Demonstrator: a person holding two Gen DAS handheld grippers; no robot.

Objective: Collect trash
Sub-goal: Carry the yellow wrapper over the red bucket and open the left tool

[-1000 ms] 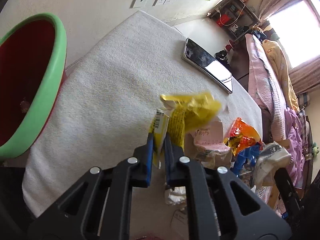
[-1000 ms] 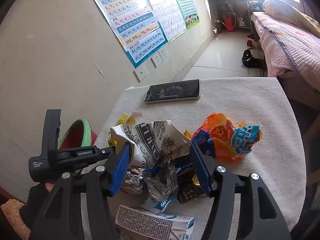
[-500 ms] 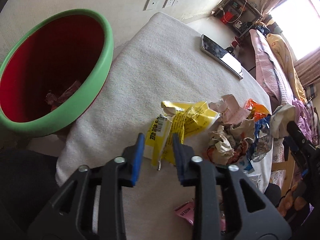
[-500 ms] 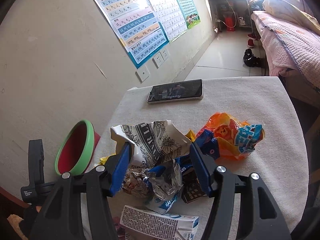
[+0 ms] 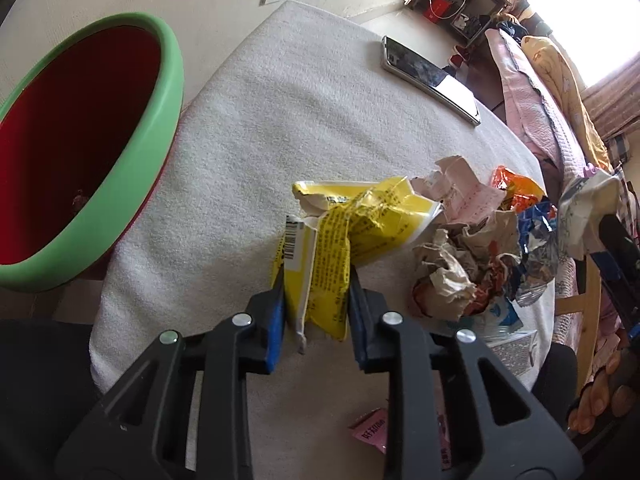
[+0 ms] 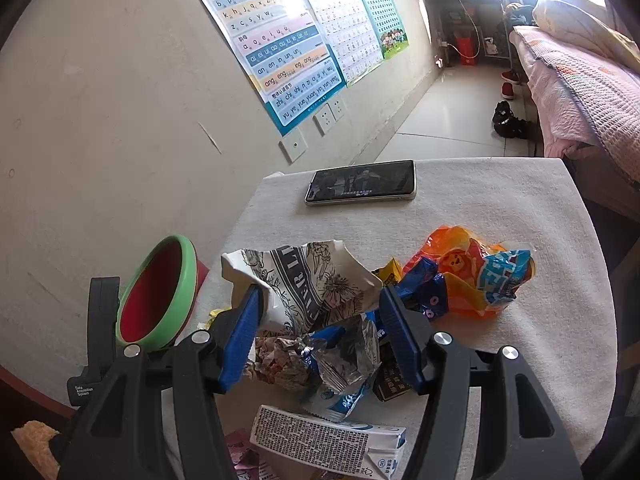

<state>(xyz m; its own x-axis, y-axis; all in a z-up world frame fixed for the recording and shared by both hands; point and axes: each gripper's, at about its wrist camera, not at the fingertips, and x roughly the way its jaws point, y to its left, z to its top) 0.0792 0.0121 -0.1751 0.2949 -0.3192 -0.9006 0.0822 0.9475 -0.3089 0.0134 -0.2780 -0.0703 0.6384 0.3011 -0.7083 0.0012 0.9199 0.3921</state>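
Observation:
A crumpled yellow wrapper [image 5: 352, 232] lies on the white cloth-covered table [image 5: 280, 128], its near end between the fingers of my left gripper [image 5: 316, 304], which is open around it. The red bin with a green rim [image 5: 80, 152] stands left of the table, also in the right wrist view [image 6: 160, 292]. My right gripper [image 6: 320, 332] is shut on a crumpled white printed wrapper [image 6: 304, 284], held above a heap of mixed trash [image 6: 320, 364]. That wrapper also shows at the right of the left wrist view [image 5: 588, 208].
A phone [image 6: 360, 182] lies at the far side of the table. An orange and blue snack bag [image 6: 476, 276] and a white carton [image 6: 328, 440] lie by the heap. A pink wrapper [image 5: 372, 436] lies near the front edge. A bed [image 6: 580, 80] stands to the right.
My left gripper has opened and let the yellow wrapper down onto the table. It swung toward the bin and back. My right gripper kept hold of the white wrapper, almost still.

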